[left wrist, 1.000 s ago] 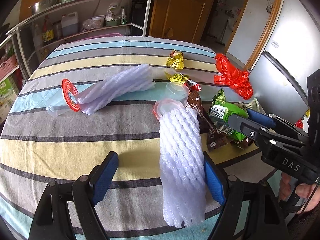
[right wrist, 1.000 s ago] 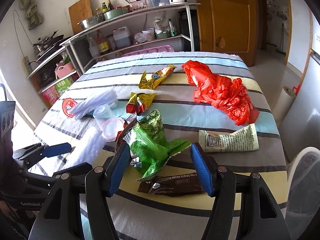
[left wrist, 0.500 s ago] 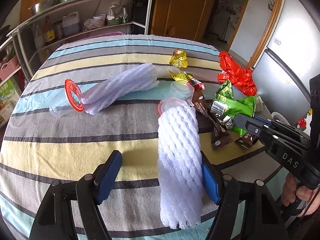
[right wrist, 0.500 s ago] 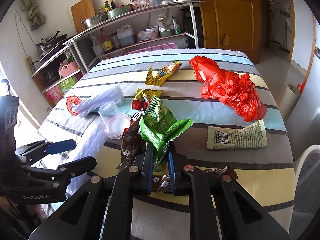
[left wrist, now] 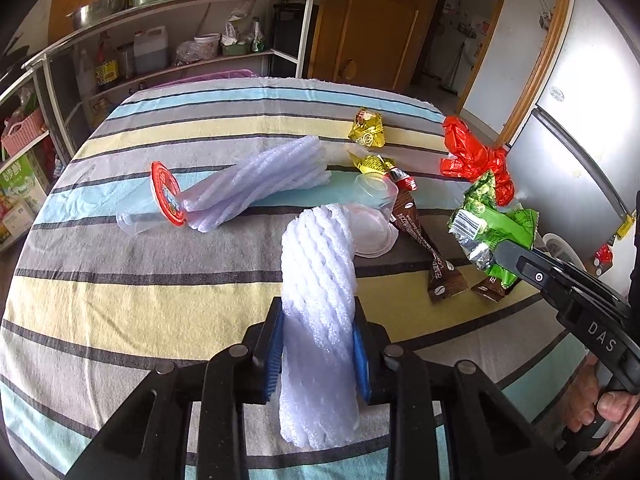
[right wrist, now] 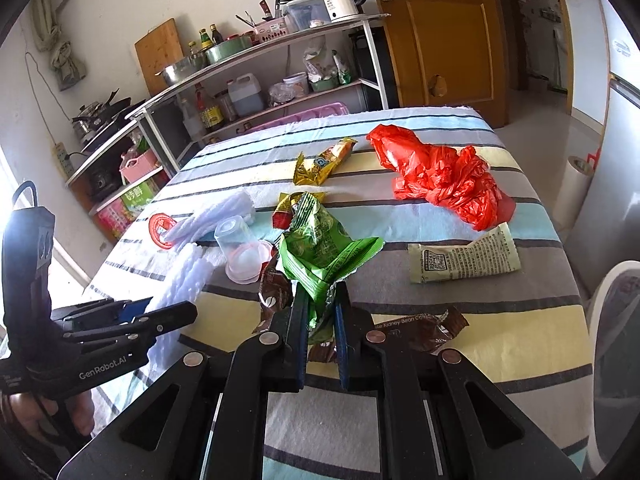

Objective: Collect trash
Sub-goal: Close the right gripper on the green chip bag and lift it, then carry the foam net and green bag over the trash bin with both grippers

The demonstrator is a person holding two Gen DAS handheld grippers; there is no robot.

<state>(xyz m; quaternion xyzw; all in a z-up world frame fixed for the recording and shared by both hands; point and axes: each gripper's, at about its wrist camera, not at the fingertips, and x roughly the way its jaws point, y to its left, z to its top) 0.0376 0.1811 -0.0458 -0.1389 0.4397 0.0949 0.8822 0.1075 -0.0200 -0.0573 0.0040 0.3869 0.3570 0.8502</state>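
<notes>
Trash lay scattered over a striped tablecloth [left wrist: 120,300], two pieces of it caught in the tongs.

The left gripper [left wrist: 318,344] was closing its blue pads on a white foam net [left wrist: 318,280]; the right gripper [right wrist: 322,316] was clamped on a green snack bag [right wrist: 320,252]. A red plastic bag [right wrist: 440,176], wrappers and plastic cups [right wrist: 240,248] lay beyond, before kitchen shelves [right wrist: 256,64] and a wooden door [right wrist: 440,32].
</notes>
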